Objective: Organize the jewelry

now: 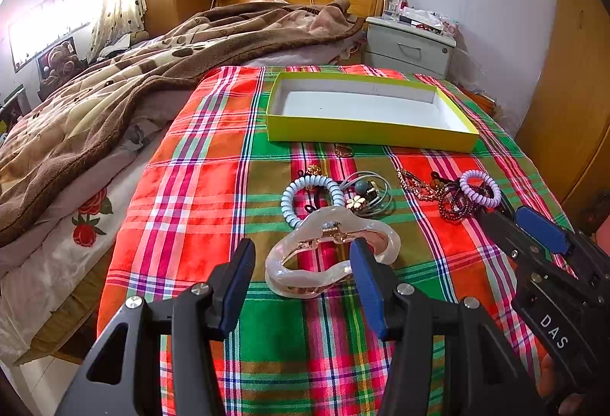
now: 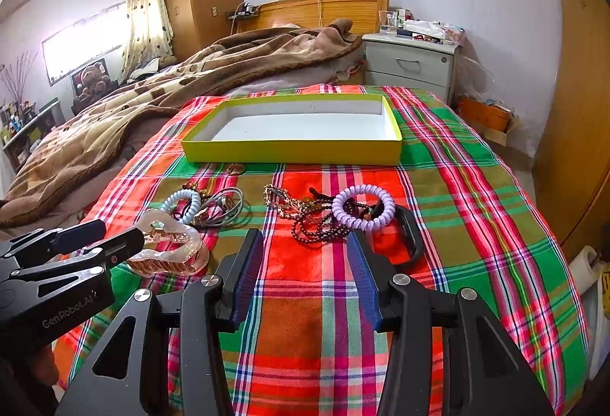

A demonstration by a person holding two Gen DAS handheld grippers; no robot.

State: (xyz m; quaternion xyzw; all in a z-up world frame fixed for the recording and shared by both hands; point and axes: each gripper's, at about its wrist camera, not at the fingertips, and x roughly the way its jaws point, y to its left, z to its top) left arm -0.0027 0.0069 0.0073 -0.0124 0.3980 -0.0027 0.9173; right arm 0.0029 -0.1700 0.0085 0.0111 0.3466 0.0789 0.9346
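Yellow-green box (image 1: 371, 140) on the plaid cloth (image 1: 213, 187), white inside, nothing in it. Jewelry lies loose just in front: pale hair claw (image 1: 328, 260), blue coil tie (image 1: 310, 197), lilac coil tie (image 2: 362, 206) over dark beads (image 2: 316, 229).

Left gripper (image 1: 303, 263) low over the cloth, fingers spread wide, the claw between the tips (contact unclear). Right gripper (image 2: 305, 256) level beside it, fingers also spread, holding nothing, its tips just short of the bead pile.

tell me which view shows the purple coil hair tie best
The right wrist view: the purple coil tie lies nearly centred just beyond the right gripper, its whole ring visible. The left wrist view shows it smaller, off to the right, partly behind beads.
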